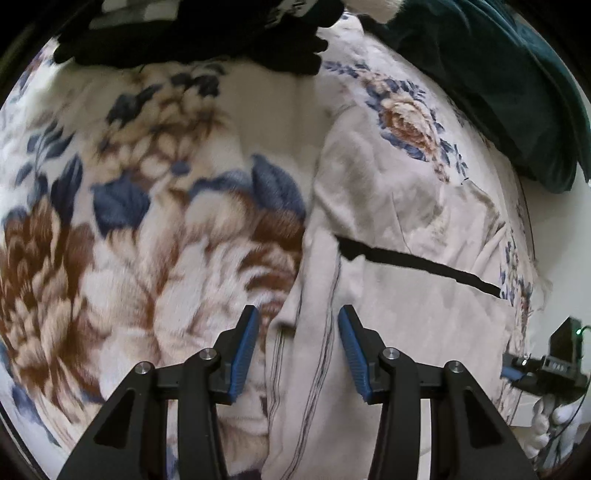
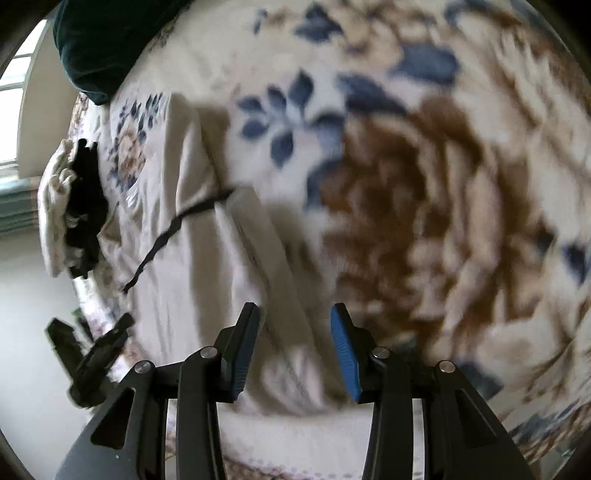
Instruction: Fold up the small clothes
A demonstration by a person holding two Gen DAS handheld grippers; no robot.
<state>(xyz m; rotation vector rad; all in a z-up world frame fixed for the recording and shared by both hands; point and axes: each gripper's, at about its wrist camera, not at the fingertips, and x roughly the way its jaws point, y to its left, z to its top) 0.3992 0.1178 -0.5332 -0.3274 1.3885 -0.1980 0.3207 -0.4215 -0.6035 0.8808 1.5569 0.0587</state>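
Note:
A pale pinkish-beige garment (image 1: 399, 229) with a thin black strap (image 1: 417, 262) lies spread on a floral blanket (image 1: 147, 221). My left gripper (image 1: 297, 317) is open just above the garment's long folded edge, with nothing between its blue pads. In the right wrist view the same garment (image 2: 184, 240) lies at the left with its black strap (image 2: 173, 229). My right gripper (image 2: 295, 314) is open over the garment's near edge, empty. The left gripper (image 2: 96, 354) shows at the lower left there; the right gripper's body (image 1: 546, 365) shows at the left view's right edge.
A pile of black and white clothes (image 1: 221, 33) lies at the blanket's far edge, also in the right wrist view (image 2: 74, 210). A dark green cushion (image 1: 498, 74) lies at the back. The bed's edge and a pale floor (image 2: 33, 332) are to the left.

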